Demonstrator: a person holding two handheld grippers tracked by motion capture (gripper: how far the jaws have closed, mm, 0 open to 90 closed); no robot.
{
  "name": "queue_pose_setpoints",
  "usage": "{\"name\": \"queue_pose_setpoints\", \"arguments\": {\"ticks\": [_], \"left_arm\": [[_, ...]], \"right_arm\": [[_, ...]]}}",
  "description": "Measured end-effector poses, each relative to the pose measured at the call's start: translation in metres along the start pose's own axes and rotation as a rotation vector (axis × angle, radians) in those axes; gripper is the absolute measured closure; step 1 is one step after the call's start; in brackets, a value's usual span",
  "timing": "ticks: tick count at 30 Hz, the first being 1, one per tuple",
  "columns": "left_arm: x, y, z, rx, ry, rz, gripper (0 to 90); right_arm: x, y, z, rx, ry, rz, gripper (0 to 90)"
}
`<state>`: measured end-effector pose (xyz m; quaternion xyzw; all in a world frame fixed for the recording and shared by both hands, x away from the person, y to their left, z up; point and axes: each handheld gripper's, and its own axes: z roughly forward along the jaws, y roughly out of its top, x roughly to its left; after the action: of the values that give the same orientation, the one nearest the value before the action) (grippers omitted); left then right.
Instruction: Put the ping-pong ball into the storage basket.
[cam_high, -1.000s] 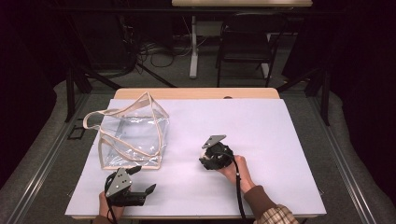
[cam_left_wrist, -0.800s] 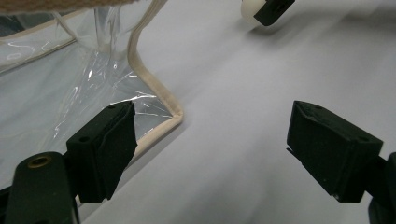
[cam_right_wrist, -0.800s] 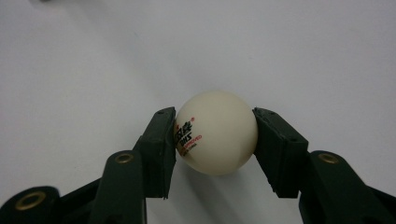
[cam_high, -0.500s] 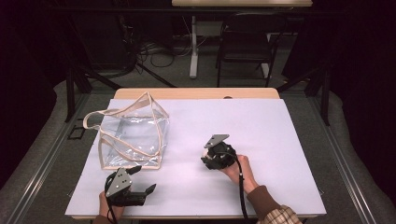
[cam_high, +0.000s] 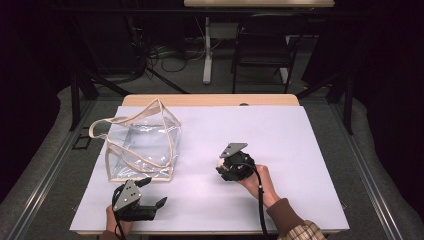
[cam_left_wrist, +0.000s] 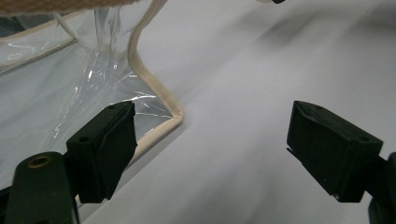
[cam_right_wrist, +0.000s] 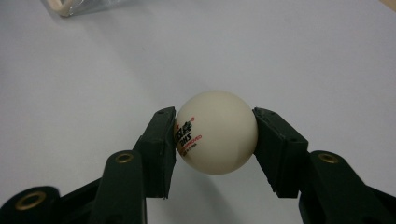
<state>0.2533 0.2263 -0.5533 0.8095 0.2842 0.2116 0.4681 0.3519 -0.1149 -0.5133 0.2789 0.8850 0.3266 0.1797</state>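
Note:
A white table-tennis ball (cam_right_wrist: 215, 132) with red and black print sits between the two black jaws of my right gripper (cam_right_wrist: 215, 140), which is shut on it just above the white table. In the high view that gripper (cam_high: 223, 165) is right of the table's centre, and the ball (cam_high: 220, 162) peeks out as a pale spot at its tip. A clear plastic bag (cam_high: 141, 145) with beige trim and handles lies at the left. My left gripper (cam_high: 154, 192) rests open near the front edge, just below the bag. Its jaws stand wide apart, and the bag's corner (cam_left_wrist: 154, 116) lies just beyond the left jaw.
The white table top (cam_high: 300, 140) has a bare wooden strip (cam_high: 210, 100) along its far edge. Beyond it stand a black chair (cam_high: 262, 45), a table leg and cables on the floor. A plaid sleeve (cam_high: 300, 232) comes in at the bottom right.
My right gripper with the ball has drifted slightly toward the right and nearer the front edge. The left gripper and the bag have stayed put.

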Motion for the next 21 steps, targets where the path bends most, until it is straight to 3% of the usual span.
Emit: {"name": "queue_pose_setpoints", "arguments": {"ticks": [21], "left_arm": [[0.0, 0.0, -0.001, -0.001, 0.001, 0.0, 16.1]], "right_arm": [[-0.003, 0.006, -0.021, -0.033, -0.019, -0.001, 50.9]]}}
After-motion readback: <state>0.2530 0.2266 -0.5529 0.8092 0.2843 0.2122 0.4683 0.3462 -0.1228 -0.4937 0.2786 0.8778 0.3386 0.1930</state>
